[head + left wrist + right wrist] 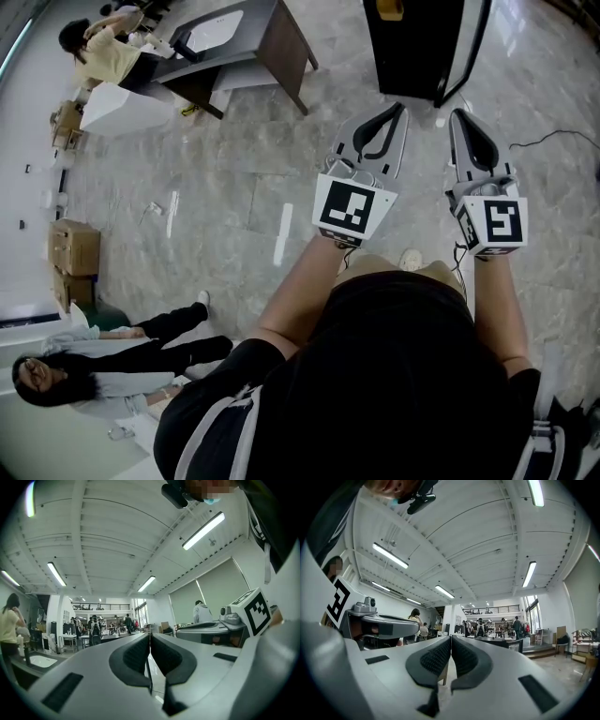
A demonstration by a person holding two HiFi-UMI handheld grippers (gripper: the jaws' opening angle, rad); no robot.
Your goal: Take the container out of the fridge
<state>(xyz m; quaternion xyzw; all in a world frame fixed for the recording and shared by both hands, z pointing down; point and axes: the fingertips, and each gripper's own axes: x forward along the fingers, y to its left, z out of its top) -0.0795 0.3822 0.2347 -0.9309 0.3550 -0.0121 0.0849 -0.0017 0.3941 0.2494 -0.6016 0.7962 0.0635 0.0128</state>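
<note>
Seen from the head, both bare forearms reach straight out from the body at about waist height, close together and nearly parallel. The left gripper [399, 109] leans slightly to the right and the right gripper [457, 114] slightly to the left, so their tips draw toward each other without touching. Each carries its marker cube [352, 208] at the wrist end, facing up.

In the left gripper view the left gripper's [150, 634] fingers [133, 656] are pressed together along a thin seam, with nothing between them. The right gripper view shows the right gripper [451, 638] the same way: fingers [466, 656] shut tip to tip and empty. Each gripper also shows at the edge of the other's view, just beside it.

Just beyond the fingertips stands a black cabinet [412, 42] with a pale front edge; whether it is the fridge cannot be told, and the container shows in no view.

Below the fingers is bare, glossy stone floor [234, 187], open well out to the left. Far to the left of the fingers is a dark table [272, 42] with a white basin, where a person in yellow [98, 52] stands. Cardboard boxes [75, 246] sit along the far left wall, and a seated person [94, 366] is behind and left. A thin cable [553, 141] lies on the floor to the right of the fingers.
</note>
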